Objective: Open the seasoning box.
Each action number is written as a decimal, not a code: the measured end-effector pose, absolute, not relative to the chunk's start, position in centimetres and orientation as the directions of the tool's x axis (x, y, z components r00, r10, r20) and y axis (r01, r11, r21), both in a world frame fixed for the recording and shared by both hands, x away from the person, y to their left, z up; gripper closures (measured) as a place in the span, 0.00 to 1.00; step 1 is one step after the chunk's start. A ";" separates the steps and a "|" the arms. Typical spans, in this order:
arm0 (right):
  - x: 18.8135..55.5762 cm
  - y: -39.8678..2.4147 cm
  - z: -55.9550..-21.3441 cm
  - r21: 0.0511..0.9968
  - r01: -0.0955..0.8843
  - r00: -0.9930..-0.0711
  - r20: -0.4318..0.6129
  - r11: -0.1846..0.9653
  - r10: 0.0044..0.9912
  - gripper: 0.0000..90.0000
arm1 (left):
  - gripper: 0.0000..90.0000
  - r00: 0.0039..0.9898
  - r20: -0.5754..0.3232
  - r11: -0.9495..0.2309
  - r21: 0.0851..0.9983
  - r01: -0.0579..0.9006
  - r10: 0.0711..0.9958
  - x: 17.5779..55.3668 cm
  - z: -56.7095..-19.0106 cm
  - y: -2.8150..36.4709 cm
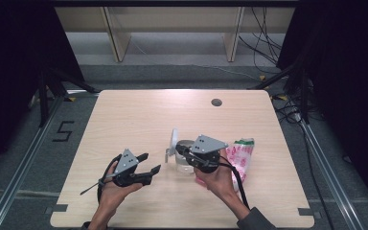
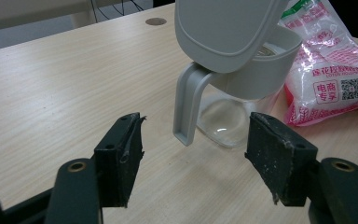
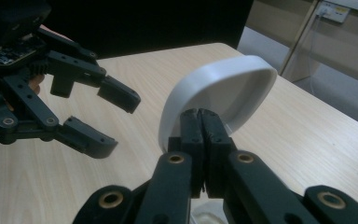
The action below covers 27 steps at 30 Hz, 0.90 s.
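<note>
Black jaws of the left tongs (image 2: 193,156) stand wide apart low in the left gripper view, nothing between them, and just beyond their tips hangs the grey handle (image 2: 189,105) of a clear-bodied jug (image 2: 242,98) on the pale wooden worktop (image 2: 56,88). Its grey hinged lid (image 2: 226,28) is tipped up and open. Right of the jug lies a pink and white plastic packet (image 2: 328,65), touching or nearly touching it; the packet carries red Chinese characters, a boxed red label and a square QR code, and a green band runs across its top end. That printing cannot be read from the high view, where the packet (image 1: 239,155) lies under the right forearm and a stencilled "5" (image 1: 63,131) marks the floor left of the worktop. From above, the left tongs (image 1: 149,163) sit near the worktop's front edge, their open jaws pointing toward the jug (image 1: 184,155) and a little apart from it, while the right tongs (image 1: 181,149) lie over the jug. In the right gripper view the right tongs (image 3: 201,122) are pressed together just below the raised lid (image 3: 214,98); whether they pinch its edge cannot be told.
</note>
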State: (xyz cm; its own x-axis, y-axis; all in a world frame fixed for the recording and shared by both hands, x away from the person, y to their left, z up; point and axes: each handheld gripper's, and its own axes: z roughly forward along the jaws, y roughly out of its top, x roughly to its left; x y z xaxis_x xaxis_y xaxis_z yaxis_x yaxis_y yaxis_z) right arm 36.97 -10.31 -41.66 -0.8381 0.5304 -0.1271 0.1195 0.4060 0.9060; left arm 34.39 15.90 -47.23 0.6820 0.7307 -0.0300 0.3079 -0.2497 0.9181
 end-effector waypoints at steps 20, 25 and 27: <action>35.6 -18.4 -42.4 0.930 0.257 -0.710 -0.003 0.264 0.704 0.66 | 0.34 0.676 -0.027 -0.259 0.912 0.318 0.737 33.2 -48.0 15.9; 34.5 -21.2 -43.4 0.925 0.297 -0.647 0.014 0.235 0.762 0.59 | 0.34 0.684 -0.021 -0.272 0.908 0.319 0.729 33.1 -48.2 15.6; 34.2 -22.0 -43.7 0.923 0.323 -0.623 0.041 0.209 0.781 0.58 | 0.33 0.685 -0.036 -0.263 0.908 0.327 0.727 33.0 -48.3 15.4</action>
